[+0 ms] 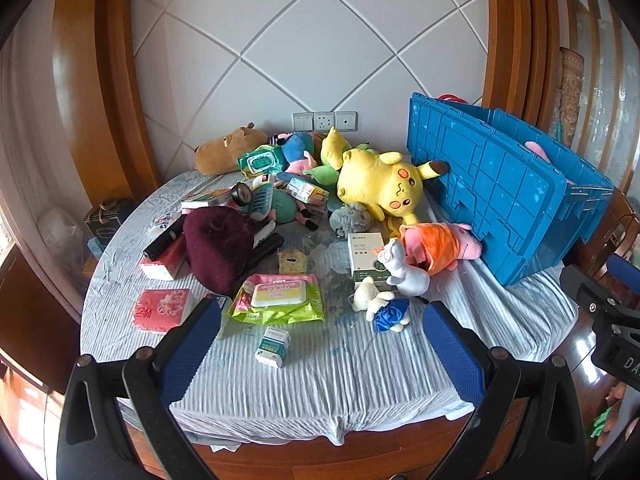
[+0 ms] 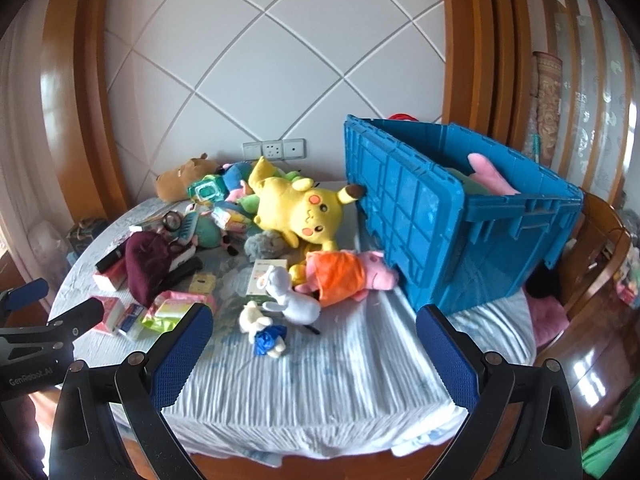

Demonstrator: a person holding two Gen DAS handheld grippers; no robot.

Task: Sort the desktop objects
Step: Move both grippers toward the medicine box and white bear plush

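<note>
Tongs point(image 1: 322, 338) point(image 2: 314, 338) gape above bare tablecloth point(image 2: 320, 384) edge.

Home room: plush toys point(image 1: 378, 184), wood-trimmed wall point(image 1: 320, 40).

White diamond-panelled wall point(image 1: 320, 40), glossy wooden columns point(image 1: 96, 92), 3 wall plates point(image 1: 324, 121), sunlit.

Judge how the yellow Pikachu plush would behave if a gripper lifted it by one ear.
The yellow Pikachu plush looks soft and stuffed, so it would probably sag and swing, not stay rigid. It is likely light for its bulk. Its ear tip touches the blue crate, and it lies against neighbouring toys, so lifting may drag them.
</note>
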